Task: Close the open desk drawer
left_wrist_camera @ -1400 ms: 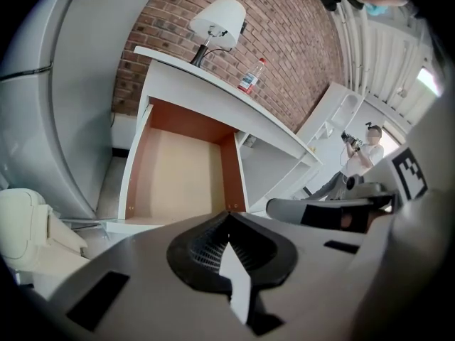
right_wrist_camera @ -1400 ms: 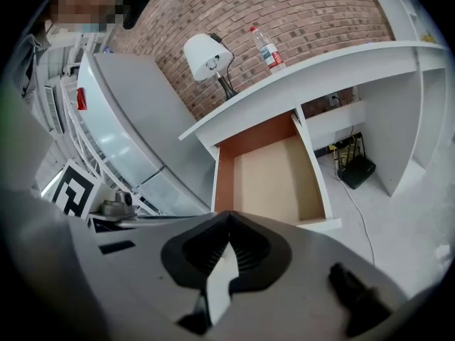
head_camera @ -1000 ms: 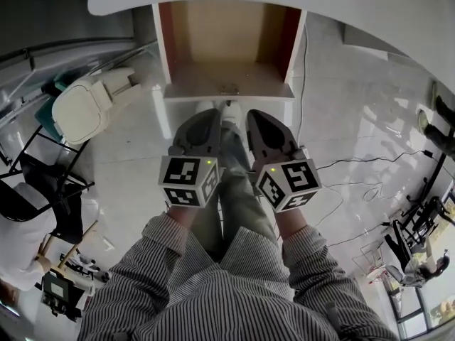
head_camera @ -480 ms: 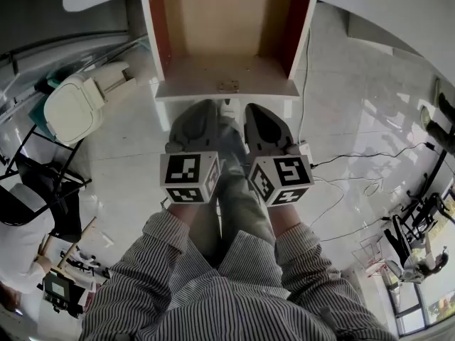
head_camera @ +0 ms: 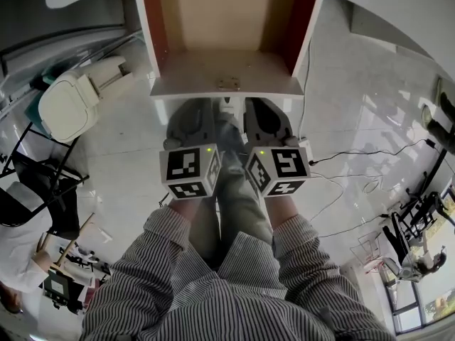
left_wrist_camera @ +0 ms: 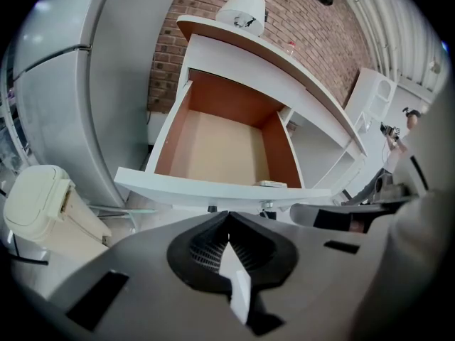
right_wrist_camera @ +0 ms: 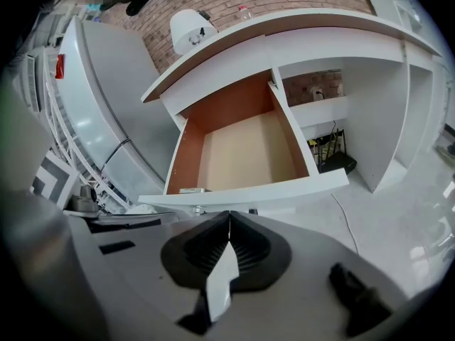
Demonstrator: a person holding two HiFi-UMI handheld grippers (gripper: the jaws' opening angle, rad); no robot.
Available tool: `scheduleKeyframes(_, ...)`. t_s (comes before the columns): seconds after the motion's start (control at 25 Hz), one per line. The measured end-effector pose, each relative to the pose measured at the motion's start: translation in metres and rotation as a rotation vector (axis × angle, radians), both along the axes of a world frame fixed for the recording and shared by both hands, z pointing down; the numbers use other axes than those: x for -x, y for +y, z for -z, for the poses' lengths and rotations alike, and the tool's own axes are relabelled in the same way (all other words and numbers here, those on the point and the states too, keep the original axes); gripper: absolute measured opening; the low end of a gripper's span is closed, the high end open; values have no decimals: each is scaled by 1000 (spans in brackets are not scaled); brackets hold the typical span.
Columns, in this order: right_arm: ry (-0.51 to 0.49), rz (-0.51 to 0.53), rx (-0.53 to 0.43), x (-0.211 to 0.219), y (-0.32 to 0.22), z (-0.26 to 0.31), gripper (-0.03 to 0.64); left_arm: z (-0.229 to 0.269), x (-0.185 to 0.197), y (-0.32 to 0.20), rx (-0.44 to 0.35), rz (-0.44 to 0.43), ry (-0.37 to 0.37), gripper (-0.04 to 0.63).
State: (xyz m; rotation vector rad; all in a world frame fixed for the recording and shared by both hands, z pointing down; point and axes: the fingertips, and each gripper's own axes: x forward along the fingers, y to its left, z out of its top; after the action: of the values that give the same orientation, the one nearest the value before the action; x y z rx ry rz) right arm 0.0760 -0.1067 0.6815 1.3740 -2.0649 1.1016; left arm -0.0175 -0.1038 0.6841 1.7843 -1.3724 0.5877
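Two grippers showed side by side in the head view, the left gripper (head_camera: 197,106) and the right gripper (head_camera: 264,106), each held by a hand in a striped sleeve (head_camera: 160,241). Just ahead of both sets of jaw tips stood the drawer (head_camera: 199,84), pulled out and empty, its white front nearest the tips; whether they touched it could not be made out.

Left gripper view: the left gripper (left_wrist_camera: 227,216) had its jaws pressed together with nothing between them. The drawer (left_wrist_camera: 220,148) lay open directly beyond the tips, and a bin (left_wrist_camera: 43,204) sat off to their left.

Right gripper view: the right gripper (right_wrist_camera: 230,216) also had its jaws together, holding nothing. The drawer (right_wrist_camera: 249,151) gaped just past the tips, under the desk (right_wrist_camera: 320,23).
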Motion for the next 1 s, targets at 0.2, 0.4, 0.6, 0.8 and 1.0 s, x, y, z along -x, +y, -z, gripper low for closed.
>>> scheduleKeyframes(0.2, 20, -17, -21, -3, -4, -5, 17, -4, 6, -2, -16, 20, -28, 12)
scheduleKeyframes(0.4, 17, -37, -35, -6, -6, -2, 17, 1, 4, -3, -28, 27, -20, 12)
scheduleKeyframes(0.6, 5, -42, -21, -4, -6, -3, 17, 4, 2, -10, -47, 39, 13, 12)
scheduleKeyframes(0.8, 9, -28, 3, -4, -7, -2, 17, 4, 3, -9, -43, 14, -1, 12)
scheduleKeyframes(1.0, -10, -42, 19, -5, -5, 1, 16, 6, 3, -9, -36, -4, -4, 12)
